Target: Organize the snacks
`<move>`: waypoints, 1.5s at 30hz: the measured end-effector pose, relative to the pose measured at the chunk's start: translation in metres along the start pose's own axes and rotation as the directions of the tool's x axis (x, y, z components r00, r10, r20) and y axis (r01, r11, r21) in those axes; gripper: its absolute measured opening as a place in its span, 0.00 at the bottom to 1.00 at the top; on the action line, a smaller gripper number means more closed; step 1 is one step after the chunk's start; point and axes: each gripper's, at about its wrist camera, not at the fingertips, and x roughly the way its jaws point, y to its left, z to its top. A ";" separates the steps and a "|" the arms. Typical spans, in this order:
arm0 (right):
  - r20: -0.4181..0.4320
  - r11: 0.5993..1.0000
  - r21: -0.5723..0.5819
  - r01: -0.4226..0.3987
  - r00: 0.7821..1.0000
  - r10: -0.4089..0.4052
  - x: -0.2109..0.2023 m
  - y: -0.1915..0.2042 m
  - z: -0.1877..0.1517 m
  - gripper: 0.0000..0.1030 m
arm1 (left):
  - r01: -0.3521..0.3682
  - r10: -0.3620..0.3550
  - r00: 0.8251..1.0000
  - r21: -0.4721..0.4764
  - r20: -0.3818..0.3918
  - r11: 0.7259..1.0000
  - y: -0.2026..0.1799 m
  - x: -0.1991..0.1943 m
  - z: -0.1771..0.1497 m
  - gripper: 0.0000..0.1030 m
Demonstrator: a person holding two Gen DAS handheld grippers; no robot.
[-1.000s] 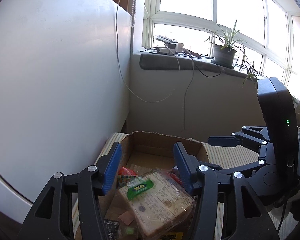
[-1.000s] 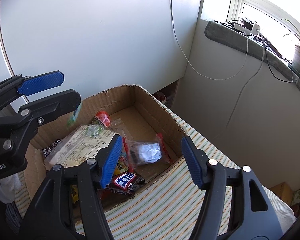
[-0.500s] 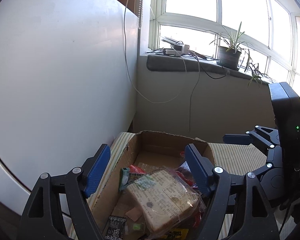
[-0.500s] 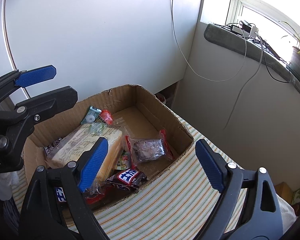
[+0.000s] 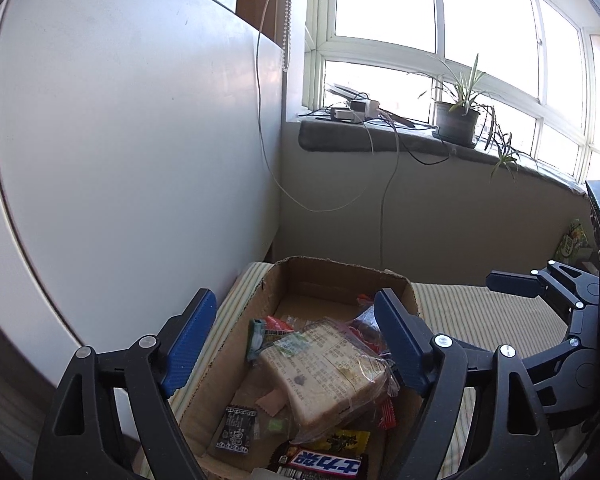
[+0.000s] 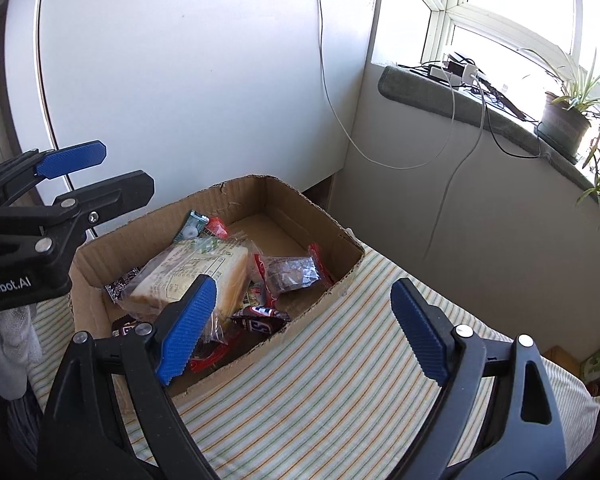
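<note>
Left gripper [image 5: 296, 336] is hovering over the box [image 5: 342, 276], jaws opening wide, nothing pinched between the blue pads [image 5: 188, 338]; the bread [image 5: 324, 368] is lying below them in the box, free of both pads. Right gripper [image 6: 300, 330] is standing released as well, jaws spread wide and empty, its left pad over the near edge of the box and its right pad over the striped cloth [image 6: 340, 380]. The box is sitting open on the striped cloth, near the white panel [image 5: 120, 140] on the left. Bread in clear wrap is resting tilted on top of the other snacks, roughly mid-box. A red-ended clear packet [image 6: 290, 272] with dark contents is lying just right of the bread. A green packet [image 5: 258, 334] and a red wrapper [image 5: 278, 324] are sitting at the far side of the bread, touching it. A dark chocolate bar [image 5: 324, 466] with white and blue lettering is lying at the near end of the box, a yellow packet [image 5: 348, 442] just beyond it. A small black patterned sachet [image 5: 236, 428] is lying on the box floor at near left. In the left wrist view the right gripper is showing at right, over the cloth and apart from the box. A potted plant [image 5: 458, 120] and a charger [image 5: 356, 110] with trailing cables are sitting on the far windowsill [image 5: 380, 140].
</note>
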 end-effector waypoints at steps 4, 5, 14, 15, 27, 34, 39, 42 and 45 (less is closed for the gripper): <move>0.028 1.000 0.024 0.010 1.000 -0.010 -0.023 0.002 -0.012 0.89 | 0.004 -0.004 0.999 0.006 0.035 1.000 -0.006 -0.021 -0.006 0.86; 0.034 1.000 0.027 0.013 0.999 -0.014 -0.029 0.003 -0.015 0.89 | 0.008 -0.008 0.999 0.006 0.040 1.000 -0.008 -0.025 -0.009 0.87; 0.083 0.997 0.024 0.076 0.994 -0.078 -0.062 0.014 -0.043 1.00 | -0.009 0.008 0.999 0.024 0.049 1.000 -0.014 -0.042 -0.035 0.88; 0.083 0.996 0.027 0.084 0.993 -0.086 -0.063 0.014 -0.047 1.00 | -0.009 0.008 0.999 0.018 0.047 1.000 -0.012 -0.043 -0.038 0.88; 0.073 0.991 0.096 0.089 0.993 -0.096 -0.068 0.010 -0.075 1.00 | -0.045 0.046 0.998 -0.019 0.034 0.999 0.001 -0.044 -0.048 0.88; 0.065 0.990 0.115 0.083 0.994 -0.090 -0.068 0.006 -0.081 1.00 | -0.057 0.057 0.998 -0.006 0.028 0.998 0.000 -0.042 -0.051 0.88; 0.061 0.990 0.115 0.086 0.994 -0.093 -0.071 0.003 -0.084 1.00 | -0.061 0.061 0.998 -0.013 0.024 0.998 0.002 -0.041 -0.051 0.88; 0.062 0.989 0.122 0.081 0.994 -0.090 -0.073 0.001 -0.085 1.00 | -0.065 0.065 0.998 -0.008 0.026 0.998 0.001 -0.040 -0.051 0.88; 0.062 0.989 0.123 0.085 0.994 -0.093 -0.074 0.000 -0.086 1.00 | -0.067 0.067 0.997 -0.004 0.023 0.998 0.000 -0.039 -0.052 0.88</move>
